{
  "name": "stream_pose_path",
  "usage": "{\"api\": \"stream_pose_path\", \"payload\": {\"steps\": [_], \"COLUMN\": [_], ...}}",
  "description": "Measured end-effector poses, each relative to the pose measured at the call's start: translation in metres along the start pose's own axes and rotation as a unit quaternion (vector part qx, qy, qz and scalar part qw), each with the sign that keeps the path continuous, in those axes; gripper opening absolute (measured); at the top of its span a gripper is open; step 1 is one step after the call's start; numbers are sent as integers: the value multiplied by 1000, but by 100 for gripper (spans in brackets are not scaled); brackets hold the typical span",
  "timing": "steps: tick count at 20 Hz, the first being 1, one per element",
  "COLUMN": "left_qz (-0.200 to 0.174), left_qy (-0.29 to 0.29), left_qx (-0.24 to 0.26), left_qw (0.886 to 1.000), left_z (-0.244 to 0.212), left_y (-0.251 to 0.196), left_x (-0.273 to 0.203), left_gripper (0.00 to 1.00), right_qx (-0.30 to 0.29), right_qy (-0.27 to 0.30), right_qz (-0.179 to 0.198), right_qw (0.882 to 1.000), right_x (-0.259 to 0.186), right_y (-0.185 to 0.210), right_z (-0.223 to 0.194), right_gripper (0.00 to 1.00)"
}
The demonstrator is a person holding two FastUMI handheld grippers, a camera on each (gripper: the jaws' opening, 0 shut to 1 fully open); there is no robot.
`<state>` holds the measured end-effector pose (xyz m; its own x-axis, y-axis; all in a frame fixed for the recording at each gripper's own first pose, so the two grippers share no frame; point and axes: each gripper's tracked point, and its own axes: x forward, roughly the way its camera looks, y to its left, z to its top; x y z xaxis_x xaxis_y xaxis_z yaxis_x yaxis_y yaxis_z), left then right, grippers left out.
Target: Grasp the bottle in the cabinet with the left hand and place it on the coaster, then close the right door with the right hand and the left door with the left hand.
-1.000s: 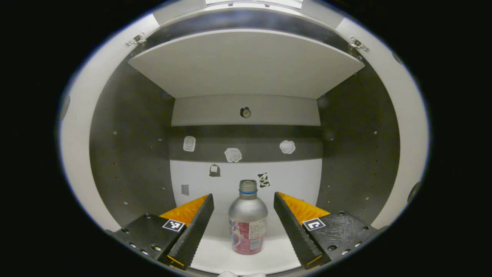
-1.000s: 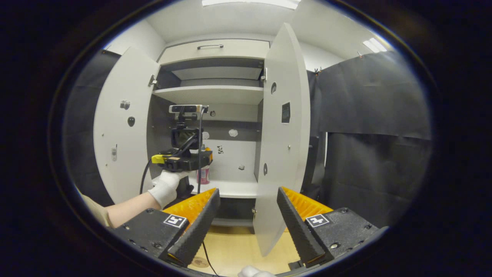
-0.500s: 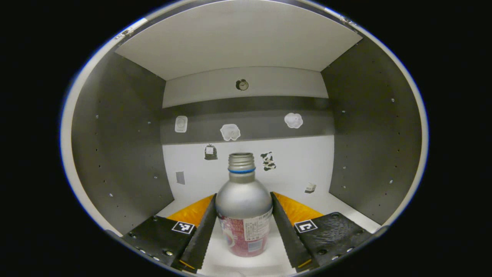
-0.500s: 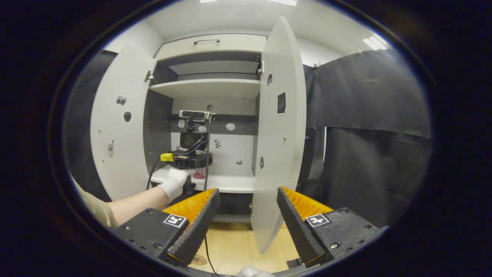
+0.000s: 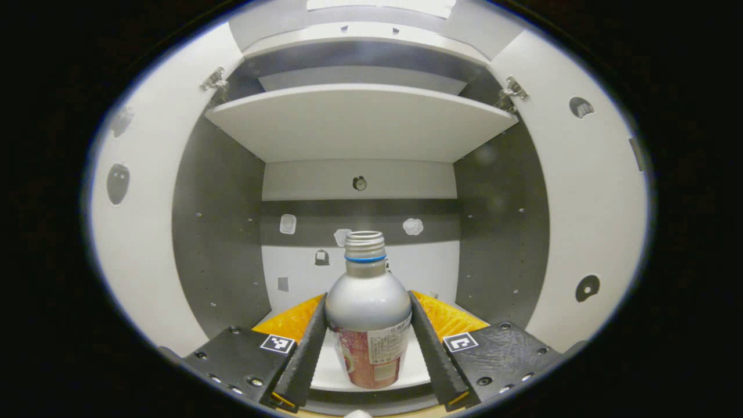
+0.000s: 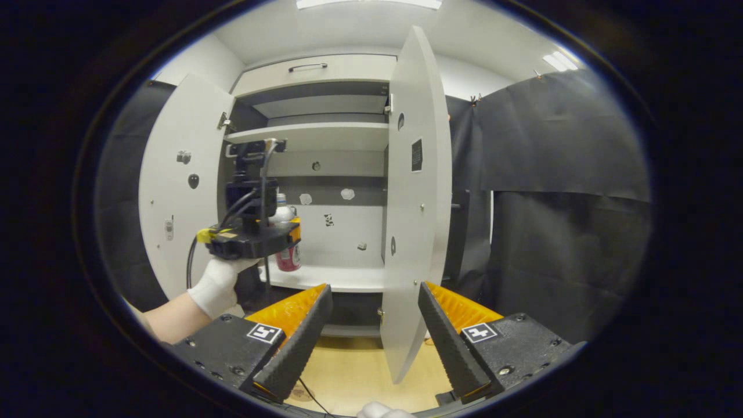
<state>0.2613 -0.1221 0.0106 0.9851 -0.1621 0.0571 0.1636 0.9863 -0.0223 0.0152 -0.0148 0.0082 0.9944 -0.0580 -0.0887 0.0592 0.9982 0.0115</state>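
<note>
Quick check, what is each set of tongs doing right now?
Left tongs: closed on the bottle, both fingers pressed against its sides.
Right tongs: open, holding nothing, facing the right door.

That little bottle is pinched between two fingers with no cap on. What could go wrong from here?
1. The bottle is open at the top; if the left gripper tilts, anything inside could spill.
2. The fingers press on its smooth rounded body, so it might slip.
3. The right door stands wide open near the right gripper; a careless swing could knock it.
</note>
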Motion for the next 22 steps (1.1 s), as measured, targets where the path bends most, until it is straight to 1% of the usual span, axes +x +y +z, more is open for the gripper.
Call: {"api": "stream_pose_path", "payload": {"steps": [2, 3, 7, 8, 9, 10, 11, 13, 14, 15, 16, 18, 20, 21, 22], "left_qz": [-5, -7, -16, -21, -23, -27, -34, -40, -43, -44, -45, -58, -72, -79, -87], "left_qy": [-8, -10, -10, -7, -5, -2, -1, 13, 19, 25, 34, 49, 49, 49, 42], "left_qx": [7, 12, 25, 23, 20, 19, 20, 23, 25, 28, 30, 23, 6, -6, -11], "left_qw": [1000, 1000, 1000, 999, 1000, 999, 999, 999, 999, 998, 998, 997, 996, 996, 995], "left_z": [-5, -9, -40, -52, -62, -75, -87, -119, -133, -149, -164, -194, -216, -226, -234], "left_y": [-1, -2, -7, -9, -11, -12, -17, -21, -21, -22, -22, -26, -32, -36, -40], "left_x": [-29, -45, -103, -116, -129, -140, -154, -178, -188, -196, -204, -218, -230, -236, -242], "left_gripper": [82, 78, 78, 77, 81, 78, 82, 81, 78, 82, 78, 78, 78, 82, 82], "right_qx": [1, 1, 2, 4, 5, 5, 4, 0, 0, -1, 0, 1, -4, -6, -10], "right_qy": [-1, 0, 6, 6, 5, 8, 12, 23, 29, 36, 42, 49, 58, 61, 66], "right_qz": [2, 4, 8, 10, 11, 10, 9, 4, 3, 2, 3, 8, 7, 6, 5], "right_qw": [1000, 1000, 1000, 1000, 1000, 1000, 1000, 1000, 1000, 999, 999, 999, 998, 998, 998], "right_x": [-3, -5, -14, -16, -18, -19, -21, -23, -25, -26, -29, -31, -33, -34, -35], "right_y": [-1, -2, -4, -4, -5, -7, -8, -14, -16, -17, -17, -15, -16, -16, -16], "right_z": [-3, -5, -15, -16, -18, -21, -26, -33, -37, -42, -44, -49, -54, -56, -57], "right_gripper": [98, 98, 98, 98, 99, 99, 98, 99, 98, 98, 98, 99, 98, 98, 98]}}
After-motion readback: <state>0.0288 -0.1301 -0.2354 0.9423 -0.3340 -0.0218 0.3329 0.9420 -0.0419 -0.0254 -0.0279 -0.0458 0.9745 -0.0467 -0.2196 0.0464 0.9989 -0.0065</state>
